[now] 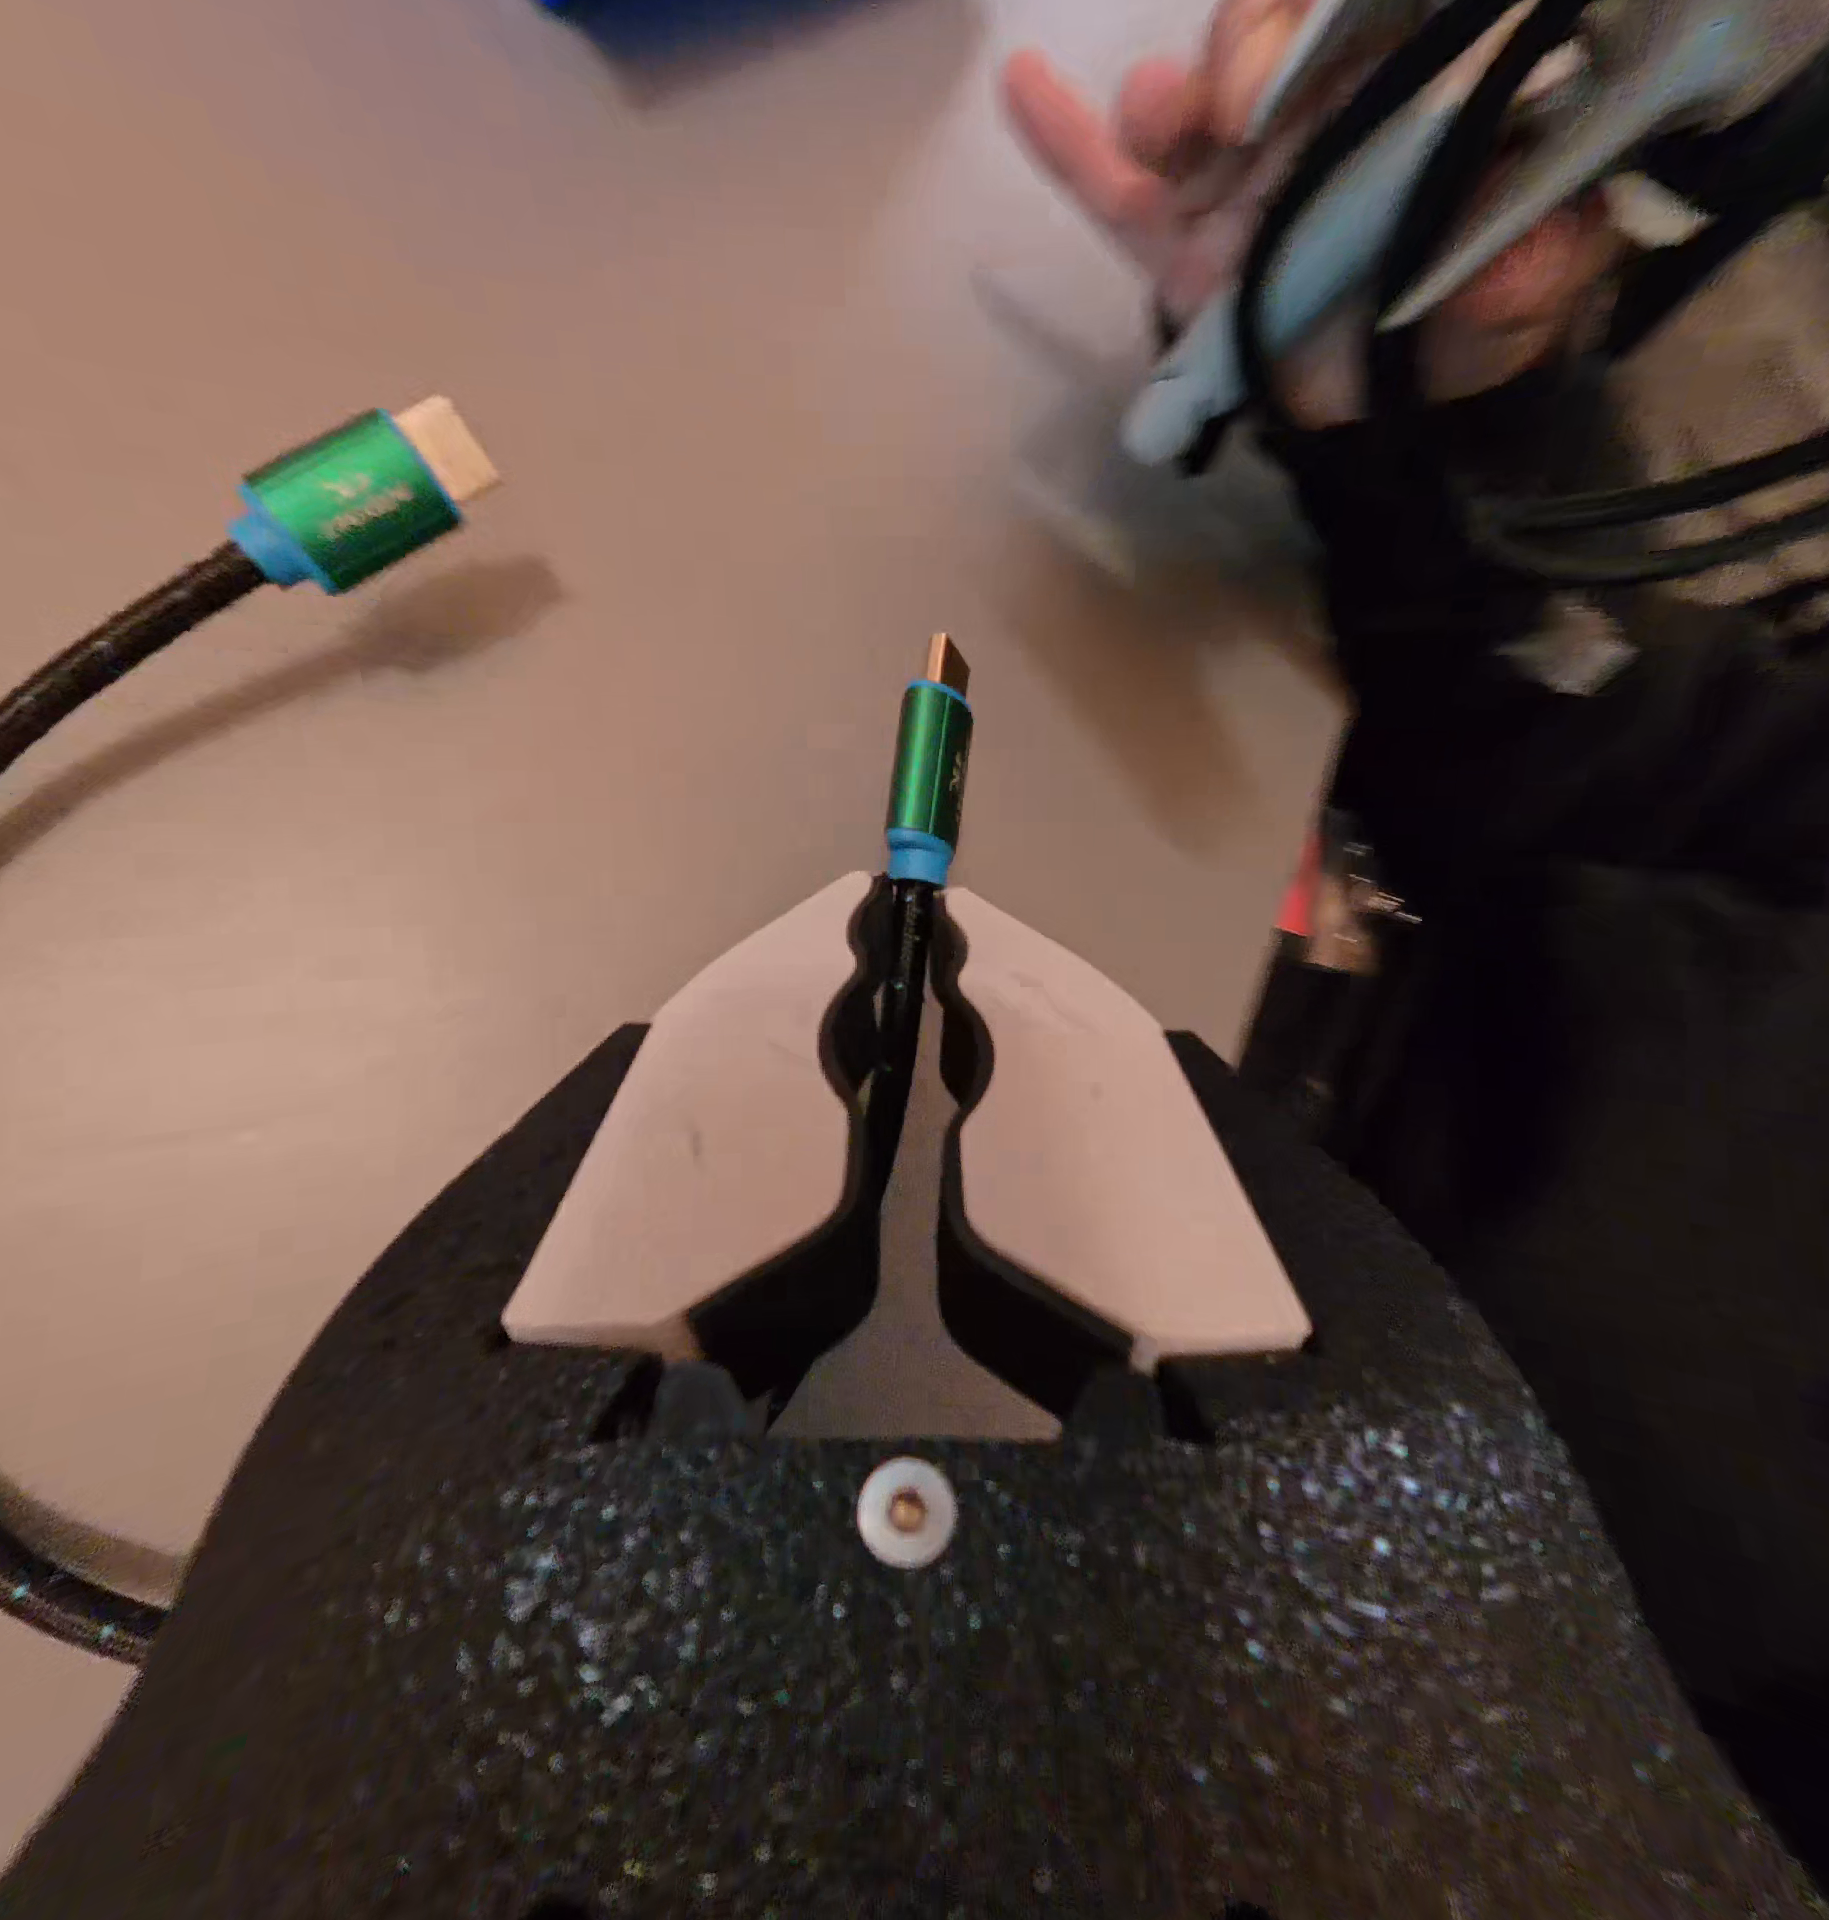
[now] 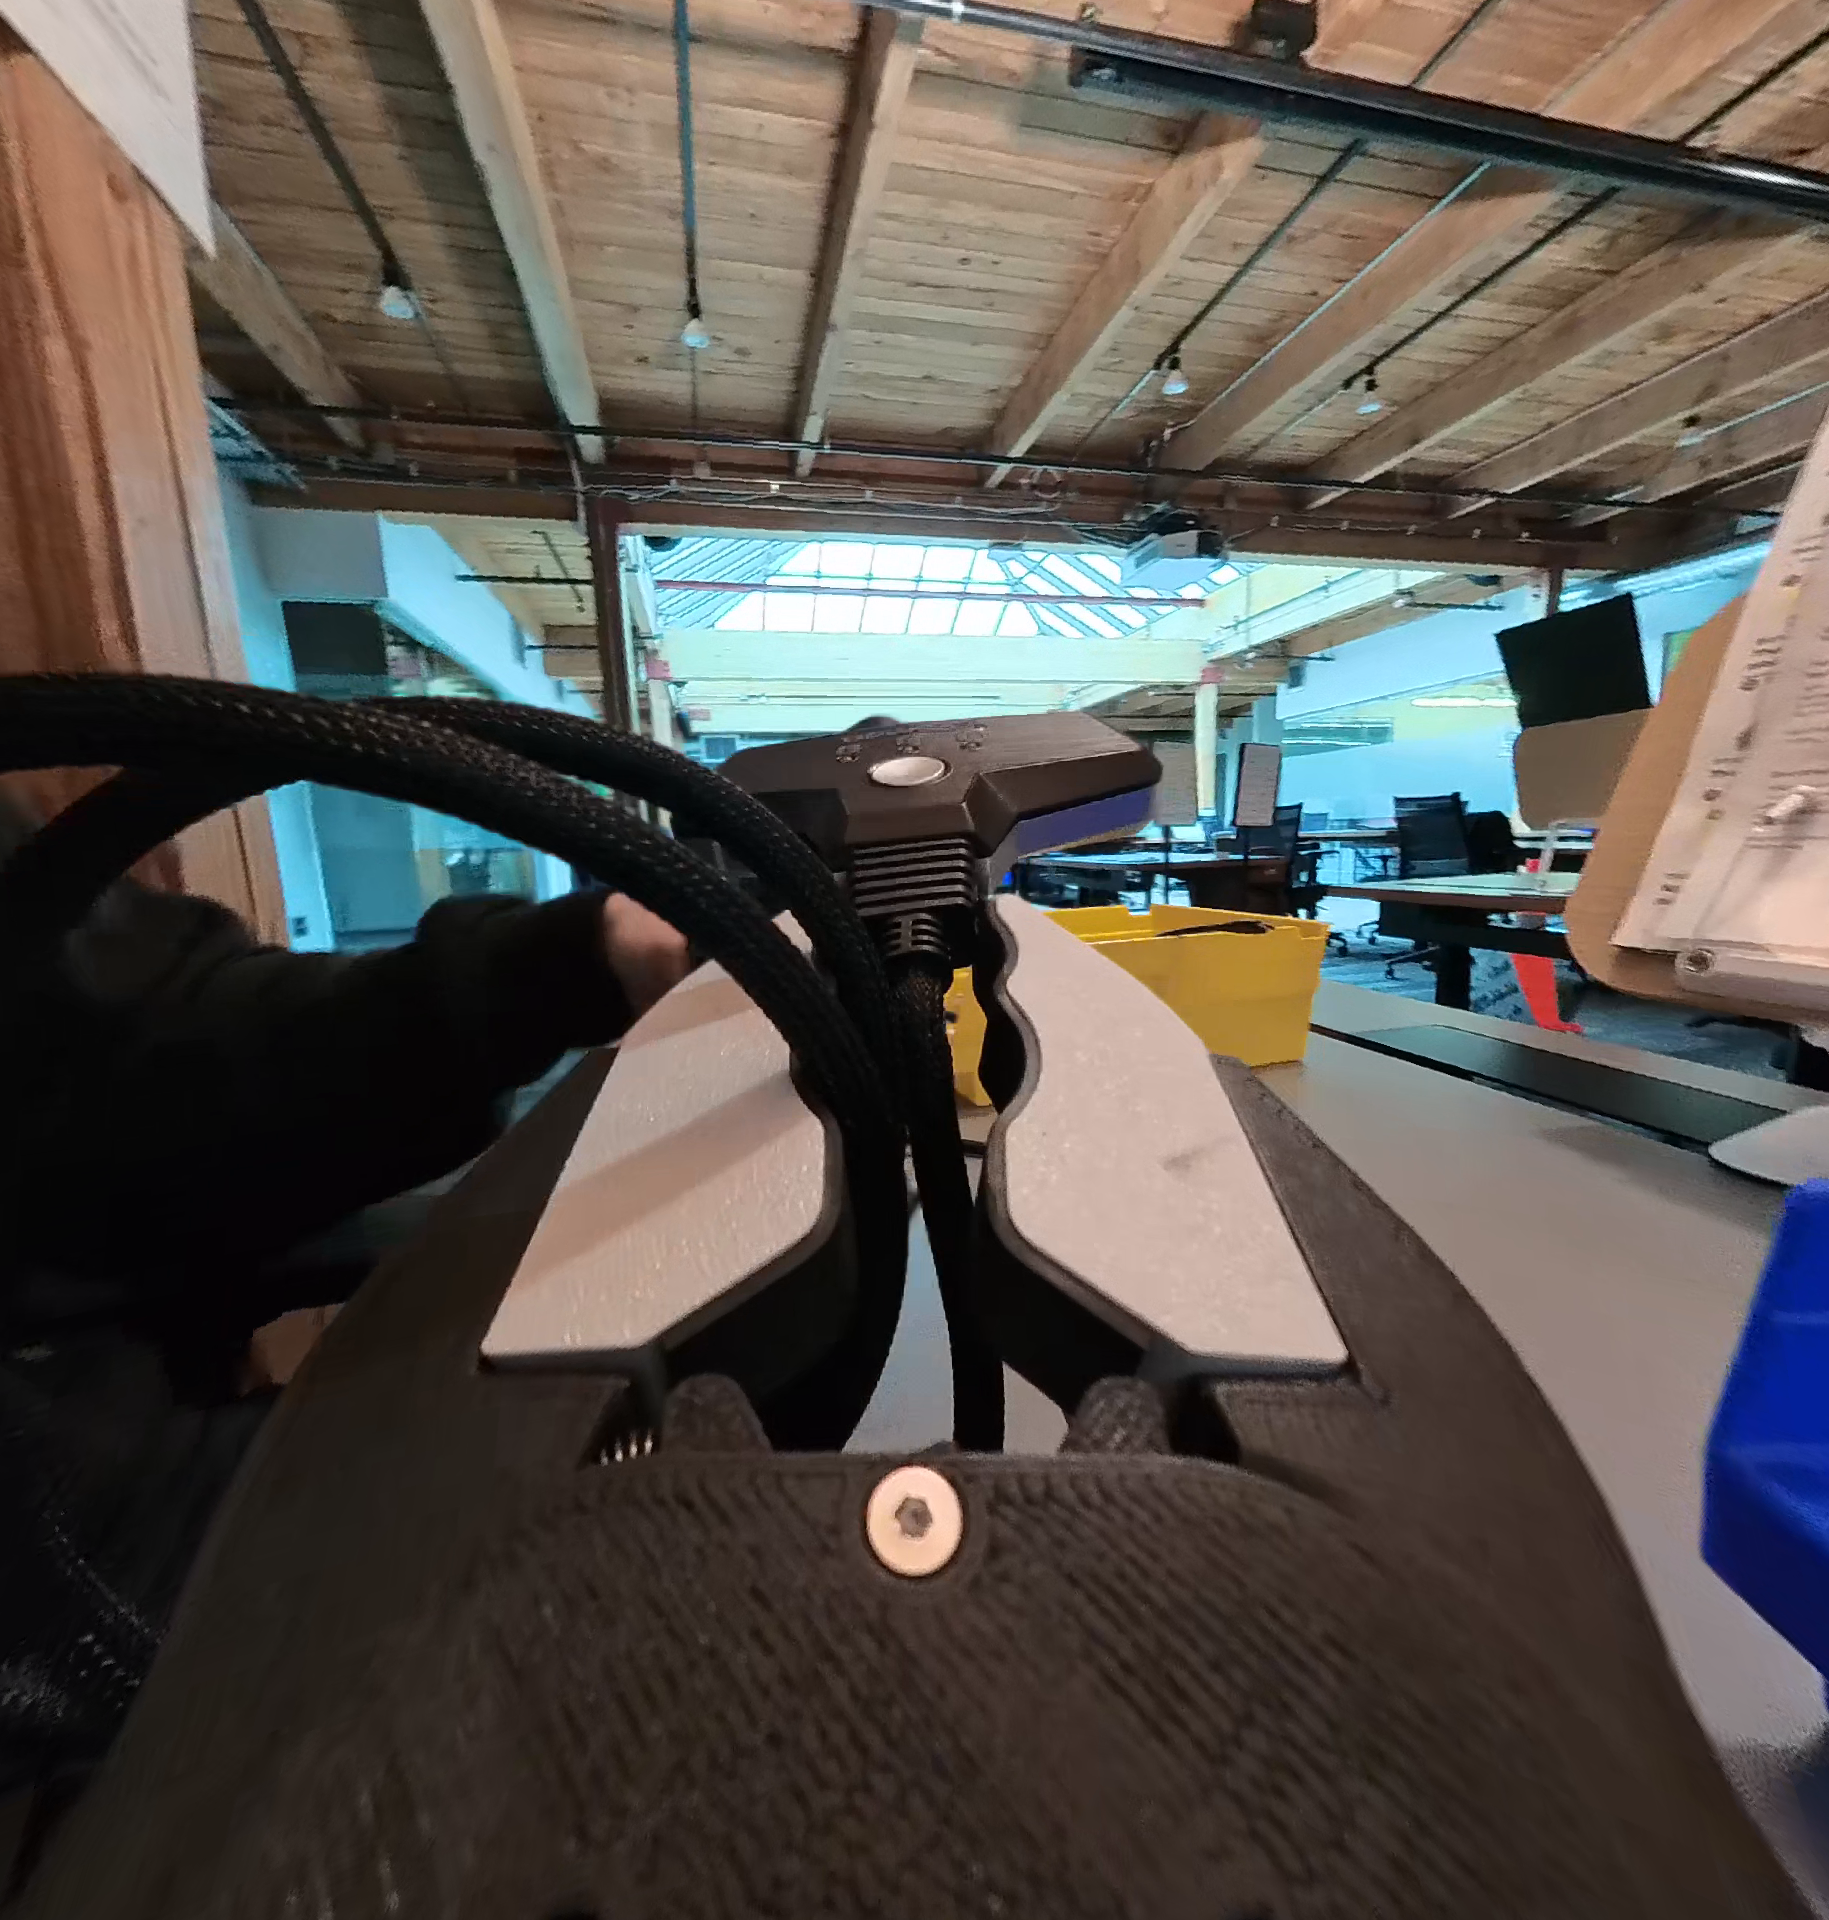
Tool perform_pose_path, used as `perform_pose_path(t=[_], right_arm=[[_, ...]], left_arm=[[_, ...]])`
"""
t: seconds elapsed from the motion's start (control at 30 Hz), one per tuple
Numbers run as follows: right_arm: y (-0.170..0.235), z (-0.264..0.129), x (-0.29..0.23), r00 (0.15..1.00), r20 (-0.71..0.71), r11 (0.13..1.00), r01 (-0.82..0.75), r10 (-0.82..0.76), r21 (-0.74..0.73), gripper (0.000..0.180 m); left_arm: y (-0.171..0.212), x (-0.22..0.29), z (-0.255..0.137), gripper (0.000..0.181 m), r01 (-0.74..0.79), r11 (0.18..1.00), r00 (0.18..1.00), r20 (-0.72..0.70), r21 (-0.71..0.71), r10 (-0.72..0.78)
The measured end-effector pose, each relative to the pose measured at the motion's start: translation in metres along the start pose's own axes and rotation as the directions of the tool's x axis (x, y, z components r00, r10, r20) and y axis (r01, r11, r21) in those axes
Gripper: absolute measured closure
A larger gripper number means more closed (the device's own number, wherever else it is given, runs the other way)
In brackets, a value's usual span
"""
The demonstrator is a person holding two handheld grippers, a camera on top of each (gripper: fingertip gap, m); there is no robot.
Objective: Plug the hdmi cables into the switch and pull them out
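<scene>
My left gripper (image 1: 908,883) is shut on a black braided HDMI cable just behind its green plug (image 1: 931,764), which sticks out forward above the table with its metal tip free. A second green HDMI plug (image 1: 364,499) on a black braided cable lies on the table at the left. My right gripper (image 2: 951,966) is shut on the black braided cable just below the black HDMI switch (image 2: 941,795), which is held up in the air with its round silver button facing me. Two more braided cables (image 2: 577,748) loop off to the left. The right gripper shows blurred in the left wrist view (image 1: 1409,239).
The beige table (image 1: 681,312) has free room in the middle. A yellow bin (image 2: 1232,977) stands behind the right gripper, a blue object (image 2: 1803,1455) at the right. A clipboard with papers (image 2: 1741,810) leans at the right. A person's dark sleeve (image 2: 266,1039) is at the left.
</scene>
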State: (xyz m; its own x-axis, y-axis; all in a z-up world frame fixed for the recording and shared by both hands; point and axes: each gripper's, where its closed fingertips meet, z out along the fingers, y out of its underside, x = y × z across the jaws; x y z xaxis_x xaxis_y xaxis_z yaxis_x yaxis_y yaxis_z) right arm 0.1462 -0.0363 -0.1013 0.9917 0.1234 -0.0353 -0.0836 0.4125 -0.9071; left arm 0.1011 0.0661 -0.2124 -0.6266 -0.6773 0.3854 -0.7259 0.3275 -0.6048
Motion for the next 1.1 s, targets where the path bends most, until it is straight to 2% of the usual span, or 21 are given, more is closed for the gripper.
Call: perform_pose_path(t=[0.03, 0.2, 0.3, 0.43, 0.6, 0.93, 1.1], right_arm=[[0.000, 0.001, -0.004, 1.000, 0.027, 1.000, 0.005, -0.005, -0.001, 0.157], [0.008, 0.006, -0.030, 0.983, 0.172, 0.996, 0.078, -0.069, -0.047, 0.157], [0.019, 0.009, -0.040, 0.970, 0.230, 0.988, 0.110, -0.083, -0.108, 0.156], [0.023, 0.010, -0.043, 0.964, 0.254, 0.987, 0.106, -0.072, -0.121, 0.156], [0.027, 0.010, -0.045, 0.961, 0.275, 0.987, 0.072, -0.030, -0.146, 0.156], [0.031, 0.011, -0.044, 0.963, 0.267, 0.983, 0.079, -0.032, -0.167, 0.156], [0.043, 0.014, -0.044, 0.962, 0.263, 0.964, 0.135, -0.072, -0.229, 0.156]], left_arm=[[-0.002, 0.008, -0.010, 0.174, 0.003, 1.000, 0.998, -0.070, -0.006, -0.003], [-0.017, 0.035, -0.057, 0.174, 0.028, 0.999, 0.946, -0.322, -0.034, -0.037], [-0.020, 0.046, -0.079, 0.174, 0.017, 0.995, 0.908, -0.415, -0.101, -0.058], [-0.024, 0.042, -0.096, 0.174, -0.023, 0.974, 0.919, -0.389, -0.223, -0.068], [-0.034, 0.043, -0.099, 0.174, -0.073, 0.936, 0.938, -0.342, -0.346, -0.053], [-0.045, 0.046, -0.089, 0.174, -0.136, 0.875, 0.943, -0.331, -0.465, -0.029], [-0.035, 0.037, -0.087, 0.174, -0.121, 0.836, 0.966, -0.257, -0.536, -0.025]])
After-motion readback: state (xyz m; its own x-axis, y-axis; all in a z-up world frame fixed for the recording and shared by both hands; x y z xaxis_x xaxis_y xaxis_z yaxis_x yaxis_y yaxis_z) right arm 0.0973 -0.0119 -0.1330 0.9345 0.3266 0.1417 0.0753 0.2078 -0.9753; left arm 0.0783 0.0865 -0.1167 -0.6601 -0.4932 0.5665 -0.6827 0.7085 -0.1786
